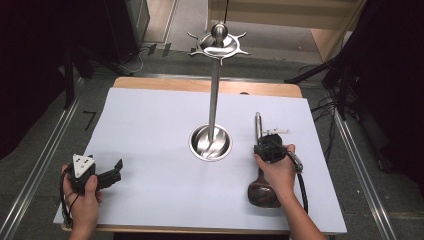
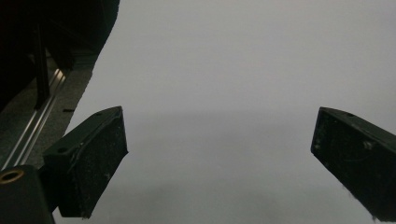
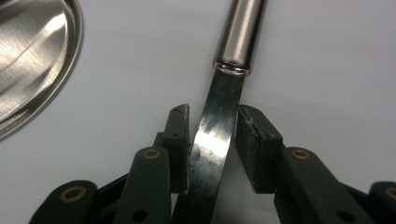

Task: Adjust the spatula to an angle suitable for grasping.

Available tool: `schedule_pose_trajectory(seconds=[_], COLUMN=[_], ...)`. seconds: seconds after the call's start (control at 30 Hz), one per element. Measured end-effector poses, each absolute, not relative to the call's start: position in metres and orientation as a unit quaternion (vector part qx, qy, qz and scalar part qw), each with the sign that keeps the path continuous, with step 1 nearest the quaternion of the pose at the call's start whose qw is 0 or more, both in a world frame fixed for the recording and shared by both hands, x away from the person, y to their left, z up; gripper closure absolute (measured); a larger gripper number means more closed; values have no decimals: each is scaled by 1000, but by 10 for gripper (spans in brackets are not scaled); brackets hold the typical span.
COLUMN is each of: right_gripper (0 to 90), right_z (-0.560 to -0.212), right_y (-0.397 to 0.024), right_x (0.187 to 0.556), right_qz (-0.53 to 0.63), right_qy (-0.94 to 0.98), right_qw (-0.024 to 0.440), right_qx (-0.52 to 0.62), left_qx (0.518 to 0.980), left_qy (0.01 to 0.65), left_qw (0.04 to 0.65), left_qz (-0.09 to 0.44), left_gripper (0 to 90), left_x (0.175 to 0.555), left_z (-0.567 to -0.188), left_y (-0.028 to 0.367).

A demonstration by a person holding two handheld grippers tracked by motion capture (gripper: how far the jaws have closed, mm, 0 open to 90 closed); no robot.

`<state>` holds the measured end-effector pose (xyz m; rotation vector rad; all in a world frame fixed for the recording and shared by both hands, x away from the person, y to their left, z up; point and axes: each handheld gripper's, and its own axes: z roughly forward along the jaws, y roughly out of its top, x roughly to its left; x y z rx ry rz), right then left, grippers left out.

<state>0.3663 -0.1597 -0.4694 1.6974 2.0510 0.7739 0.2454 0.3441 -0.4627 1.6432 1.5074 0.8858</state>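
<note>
Now | left claw (image 2: 219, 163) spread over white sheet (image 1: 150, 130) | right claw (image 3: 212, 140) pinching ladle (image 3: 217, 121) | no legible writing.

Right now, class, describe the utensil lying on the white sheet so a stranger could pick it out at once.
Start at the tall steel stand rising from its round dish mid-table. Right of the dish, a long ladle lies flat on the white sheet, shiny tubular handle pointing away, dark bowl nearest the person. It is the one thing that the right gripper has its jaws around, at the flat neck.
</note>
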Motion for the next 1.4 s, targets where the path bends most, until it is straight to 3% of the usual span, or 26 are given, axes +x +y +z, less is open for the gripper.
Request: schedule_pose_trajectory(seconds=[0.17,0.6,1.4], right_gripper=[759,761,763], right_z=[-470,-467,-448], right_y=[-164,-167,-178], right_x=[366,359,328], right_qz=[288,326,458], right_qy=[709,700,654], right_qw=[177,191,265], right_qx=[619,606,540], left_qx=[637,637,637], left_qy=[588,588,588], left_qw=[364,365,365], left_qz=[342,340,338], left_gripper=[44,44,44], left_x=[245,246,246], left_z=[-463,-463,-463], left_y=[345,345,345])
